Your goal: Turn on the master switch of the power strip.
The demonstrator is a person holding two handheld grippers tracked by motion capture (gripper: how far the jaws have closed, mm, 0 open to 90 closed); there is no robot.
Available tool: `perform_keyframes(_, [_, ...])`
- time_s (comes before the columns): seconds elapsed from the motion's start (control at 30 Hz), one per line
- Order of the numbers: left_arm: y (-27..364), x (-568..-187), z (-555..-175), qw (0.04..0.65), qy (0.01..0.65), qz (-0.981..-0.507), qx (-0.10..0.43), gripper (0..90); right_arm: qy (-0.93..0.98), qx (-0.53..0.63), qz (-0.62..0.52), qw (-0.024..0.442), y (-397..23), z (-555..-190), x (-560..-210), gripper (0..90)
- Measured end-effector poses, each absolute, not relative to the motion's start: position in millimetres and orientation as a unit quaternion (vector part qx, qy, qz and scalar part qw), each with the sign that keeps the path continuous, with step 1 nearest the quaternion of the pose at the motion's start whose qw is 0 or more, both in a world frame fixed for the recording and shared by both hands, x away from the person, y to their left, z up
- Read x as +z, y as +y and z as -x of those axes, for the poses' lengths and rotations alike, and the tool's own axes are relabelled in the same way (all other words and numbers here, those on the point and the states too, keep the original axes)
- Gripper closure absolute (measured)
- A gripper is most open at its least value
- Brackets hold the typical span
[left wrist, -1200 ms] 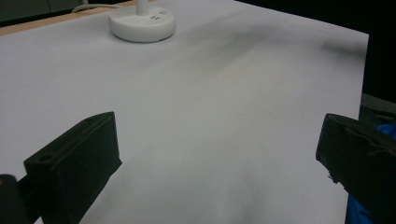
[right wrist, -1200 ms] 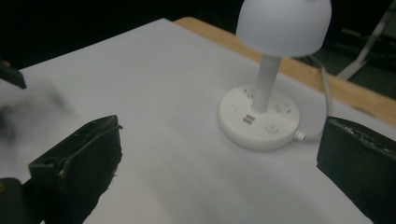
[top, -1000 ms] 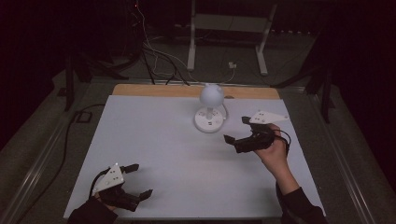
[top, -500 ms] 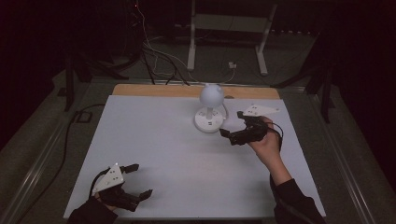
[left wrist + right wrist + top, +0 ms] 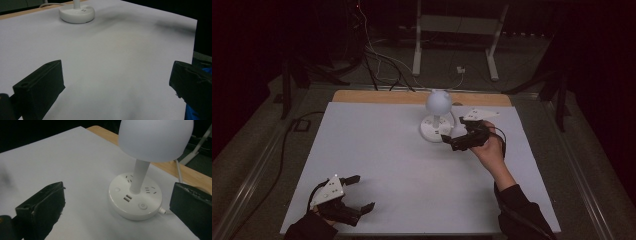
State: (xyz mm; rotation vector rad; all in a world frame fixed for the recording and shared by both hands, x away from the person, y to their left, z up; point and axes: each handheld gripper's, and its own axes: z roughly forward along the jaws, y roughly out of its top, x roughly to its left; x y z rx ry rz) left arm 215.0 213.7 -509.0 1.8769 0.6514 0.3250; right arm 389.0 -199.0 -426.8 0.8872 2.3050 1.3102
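A small white desk lamp [image 5: 437,116] with a dome shade [image 5: 155,137] stands at the far middle of the white table [image 5: 412,165]. Its round base [image 5: 135,196] carries sockets, USB ports and a round button [image 5: 143,206]. My right gripper [image 5: 453,137] hovers open just right of the base, jaws pointing at it, nothing between them. In the right gripper view the base lies between the jaws, farther off. My left gripper [image 5: 361,192] rests open at the near left corner of the table, holding nothing. The lamp base [image 5: 77,14] appears far off in the left gripper view.
A white cable [image 5: 178,171] runs from the lamp base over the wooden back edge [image 5: 377,96] of the table. Beyond it are a white stand [image 5: 454,30] and loose cables on the dark floor.
My right gripper has moved left and slightly forward, closing in on the lamp base. The left gripper has stayed put.
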Motion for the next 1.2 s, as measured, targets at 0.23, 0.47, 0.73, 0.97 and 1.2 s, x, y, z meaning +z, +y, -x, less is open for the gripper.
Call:
perform_keyframes(0.23, [213.9,-508.9,-215.0,0.536,0.274,-0.787,0.135,0.0,0.817,0.455,-0.312,0.166,-191.9,-402.0,-435.8,0.0])
perform_keyframes(0.47, [214.2,-508.8,-215.1,0.537,0.273,-0.787,0.134,0.1,0.822,0.443,-0.315,0.171,-188.3,-409.7,-448.7,0.0])
perform_keyframes(0.73, [214.2,-508.7,-214.9,0.538,0.272,-0.787,0.133,0.1,0.816,0.439,-0.334,0.176,-188.6,-418.0,-462.6,0.0])
perform_keyframes(0.97, [214.2,-508.8,-215.1,0.537,0.272,-0.787,0.133,0.1,0.804,0.448,-0.35,0.175,-190.9,-424.3,-472.1,0.0])
perform_keyframes(1.2, [213.9,-509.0,-215.1,0.536,0.272,-0.788,0.133,0.1,0.786,0.455,-0.376,0.183,-193.7,-431.4,-482.6,0.0])
